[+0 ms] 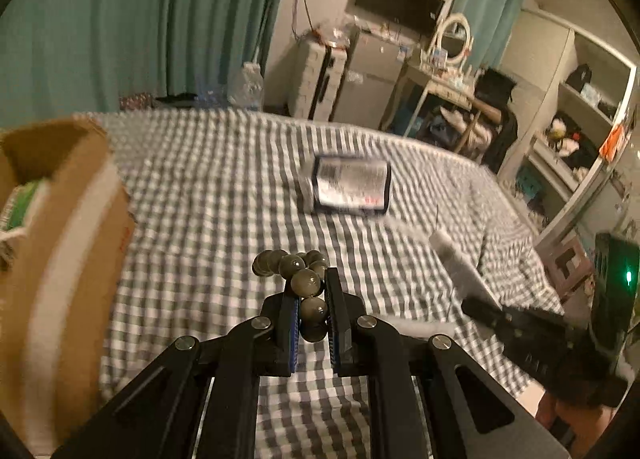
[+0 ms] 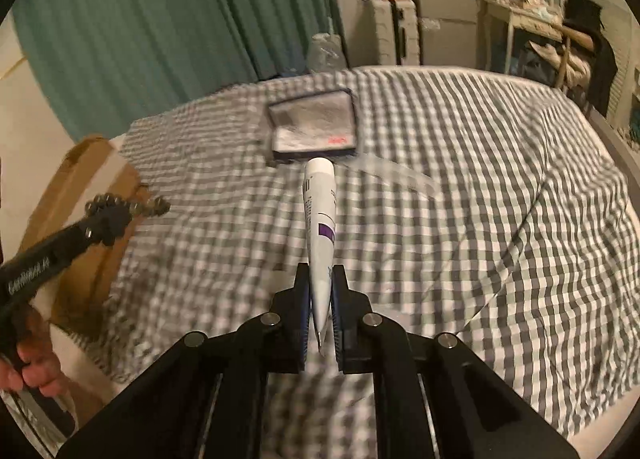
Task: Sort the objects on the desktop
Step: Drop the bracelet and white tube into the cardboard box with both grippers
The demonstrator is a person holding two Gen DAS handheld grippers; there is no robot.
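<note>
My left gripper (image 1: 310,279) is shut on a string of dark round beads (image 1: 306,282); the loop sticks out past the fingertips, above the checked bedcover. In the right wrist view the same left gripper (image 2: 108,219) and its beads (image 2: 148,206) hang over the cardboard box (image 2: 80,195). My right gripper (image 2: 321,275) is shut on the flat end of a white tube (image 2: 320,211) with a purple label, its cap pointing away. From the left wrist view the right gripper (image 1: 472,295) and the tube (image 1: 452,251) show blurred at right. A dark-edged silver packet (image 1: 350,189) (image 2: 314,127) lies on the bed.
An open cardboard box (image 1: 68,227) stands at the bed's left edge with something green inside. A person's hand (image 2: 32,371) holds the left gripper's handle. Teal curtains, a plastic bottle (image 1: 248,85), a fridge, a dresser and shelves stand beyond the bed (image 2: 480,179).
</note>
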